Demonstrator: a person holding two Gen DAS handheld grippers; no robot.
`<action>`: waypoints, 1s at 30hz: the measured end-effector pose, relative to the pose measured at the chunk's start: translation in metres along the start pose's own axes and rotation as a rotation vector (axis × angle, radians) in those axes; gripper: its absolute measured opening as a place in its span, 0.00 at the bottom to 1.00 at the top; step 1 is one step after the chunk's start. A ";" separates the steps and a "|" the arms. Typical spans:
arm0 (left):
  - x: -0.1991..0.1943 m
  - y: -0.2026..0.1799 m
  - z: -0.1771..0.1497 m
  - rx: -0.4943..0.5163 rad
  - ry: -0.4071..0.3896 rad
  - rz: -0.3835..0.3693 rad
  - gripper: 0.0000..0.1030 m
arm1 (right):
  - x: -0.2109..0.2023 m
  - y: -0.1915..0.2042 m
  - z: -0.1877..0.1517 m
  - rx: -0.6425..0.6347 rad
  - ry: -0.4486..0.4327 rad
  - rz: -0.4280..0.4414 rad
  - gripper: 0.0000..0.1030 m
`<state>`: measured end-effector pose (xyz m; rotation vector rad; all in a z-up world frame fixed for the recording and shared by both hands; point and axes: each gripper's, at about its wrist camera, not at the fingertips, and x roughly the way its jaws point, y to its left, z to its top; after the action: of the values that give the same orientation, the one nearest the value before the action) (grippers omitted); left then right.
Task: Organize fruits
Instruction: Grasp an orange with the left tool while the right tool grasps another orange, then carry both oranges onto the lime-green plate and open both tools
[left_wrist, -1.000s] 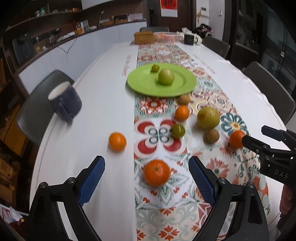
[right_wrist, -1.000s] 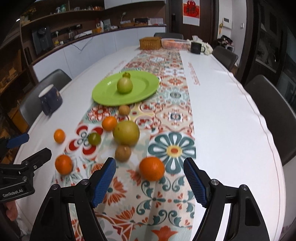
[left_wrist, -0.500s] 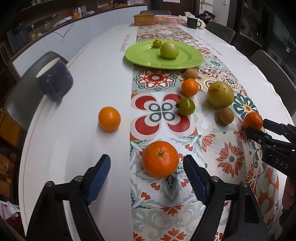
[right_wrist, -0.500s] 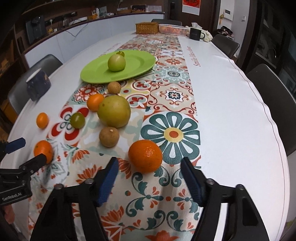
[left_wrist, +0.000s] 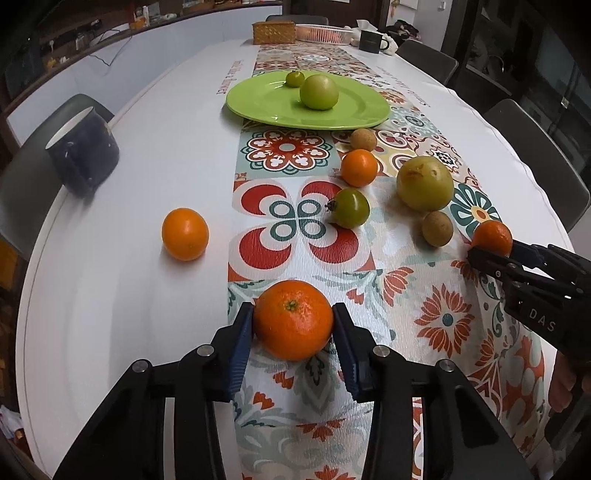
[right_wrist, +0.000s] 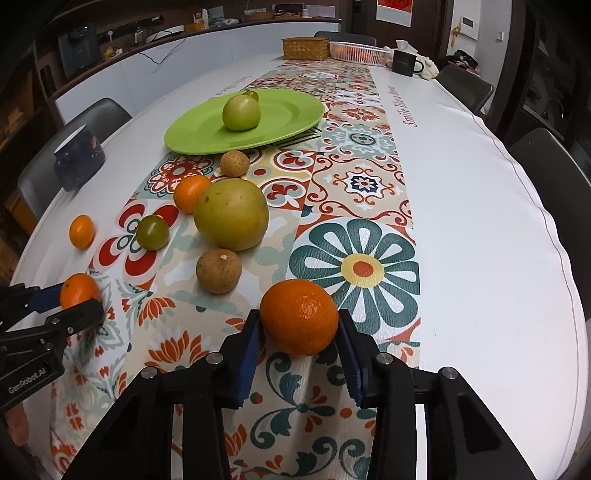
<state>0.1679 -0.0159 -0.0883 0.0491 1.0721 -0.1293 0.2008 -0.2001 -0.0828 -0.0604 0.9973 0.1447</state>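
Having dropped and just been closing, both tongs now clenching oranges; green plate holding two fruits, most remaining scattered.

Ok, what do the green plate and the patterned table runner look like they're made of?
Green plate: probably plastic or glazed ceramic, smooth and glossy with soft highlights; the look can't settle which.
Patterned table runner: likely vinyl or faux leather, with a pebbled grain, slight sheen and printed tile pattern.

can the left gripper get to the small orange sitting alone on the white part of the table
Probably not right now: the left gripper has just closed its jaws on a big orange. The small orange sits unobstructed beyond it, to the left.
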 end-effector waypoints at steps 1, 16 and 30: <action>0.000 0.000 0.000 0.000 0.000 0.000 0.41 | 0.000 0.000 0.000 -0.002 -0.001 0.000 0.39; -0.021 -0.003 0.004 0.019 -0.062 -0.004 0.40 | -0.021 0.008 0.000 -0.021 -0.043 0.034 0.39; -0.065 -0.008 0.026 0.053 -0.198 -0.009 0.40 | -0.066 0.017 0.020 -0.054 -0.165 0.085 0.39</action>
<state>0.1589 -0.0209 -0.0189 0.0772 0.8717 -0.1674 0.1797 -0.1868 -0.0165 -0.0549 0.8312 0.2503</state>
